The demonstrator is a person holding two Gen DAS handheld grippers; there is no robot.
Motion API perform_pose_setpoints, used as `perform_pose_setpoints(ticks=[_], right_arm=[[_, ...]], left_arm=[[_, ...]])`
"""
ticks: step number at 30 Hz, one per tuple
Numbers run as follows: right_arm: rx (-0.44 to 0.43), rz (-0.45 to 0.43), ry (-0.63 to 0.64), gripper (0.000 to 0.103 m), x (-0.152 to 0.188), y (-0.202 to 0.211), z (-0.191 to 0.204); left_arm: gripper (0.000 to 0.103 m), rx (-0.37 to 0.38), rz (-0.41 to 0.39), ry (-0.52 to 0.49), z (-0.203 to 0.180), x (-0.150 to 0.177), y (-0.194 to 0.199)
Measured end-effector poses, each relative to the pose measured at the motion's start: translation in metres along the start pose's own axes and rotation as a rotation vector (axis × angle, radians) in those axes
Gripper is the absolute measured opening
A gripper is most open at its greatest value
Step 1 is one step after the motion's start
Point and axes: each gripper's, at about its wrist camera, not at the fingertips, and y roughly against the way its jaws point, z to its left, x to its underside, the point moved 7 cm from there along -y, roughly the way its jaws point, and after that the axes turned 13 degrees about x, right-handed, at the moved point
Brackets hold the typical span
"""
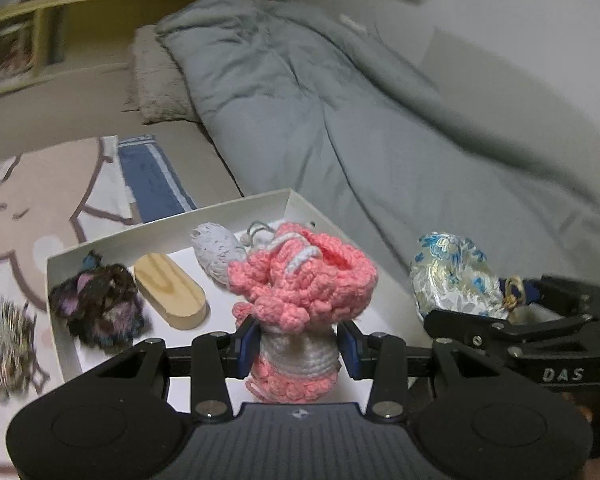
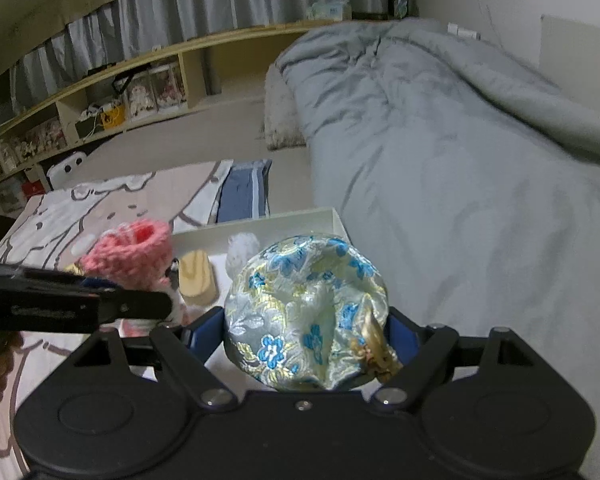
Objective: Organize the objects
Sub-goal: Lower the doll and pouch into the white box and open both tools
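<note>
My left gripper (image 1: 296, 344) is shut on a pink and white crochet pouch (image 1: 300, 280), held over the near side of a white shallow box (image 1: 168, 220). The box holds a dark fuzzy scrunchie (image 1: 100, 304), a wooden oval block (image 1: 170, 294) and a grey-white knitted pouch (image 1: 218, 254). My right gripper (image 2: 306, 332) is shut on a silvery brocade pouch (image 2: 304, 308) with blue flowers, held just right of the box (image 2: 260, 220). The crochet pouch (image 2: 130, 250) and left gripper (image 2: 76, 304) show at left in the right wrist view. The brocade pouch (image 1: 456, 278) appears at right in the left wrist view.
The box sits on a bed beside a rumpled grey duvet (image 1: 340, 100). A cartoon-print blanket (image 1: 28, 208) covers the left, with a striped fuzzy item (image 1: 6, 344) on it. A low wooden shelf unit (image 2: 100, 96) runs along the far wall under curtains.
</note>
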Motion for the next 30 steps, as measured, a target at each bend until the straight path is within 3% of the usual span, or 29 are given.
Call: perform_pose_setpoints(ticks=[8, 16, 19, 21, 24, 26, 30], right_arm=[[-0.017, 0.043, 0.009, 0.085, 0.020, -0.034, 0.005], [-0.034, 0.087, 0.056, 0.084, 0.030, -0.059, 0.017], [-0.037, 0.096, 0.070, 0.084, 0.032, -0.064, 0.018], [-0.040, 0.102, 0.089, 0.085, 0.033, -0.067, 0.019], [-0.032, 0.118, 0.117, 0.087, 0.037, -0.070, 0.021], [-0.017, 0.112, 0.108, 0.094, 0.037, -0.070, 0.018], [-0.032, 0.107, 0.056, 0.095, 0.034, -0.065, 0.011]], left_arm=[[0.043, -0.089, 0.144, -0.207, 0.010, -0.013, -0.051], [0.043, -0.086, 0.212, -0.296, 0.013, -0.020, -0.100], [0.046, -0.042, 0.179, -0.251, 0.013, -0.026, -0.111], [0.065, 0.001, 0.155, -0.197, 0.012, -0.027, -0.113], [0.065, 0.012, 0.147, -0.160, 0.014, -0.025, -0.114], [0.065, 0.017, 0.140, -0.129, 0.017, -0.023, -0.113], [0.065, 0.017, 0.125, -0.093, 0.022, -0.022, -0.109]])
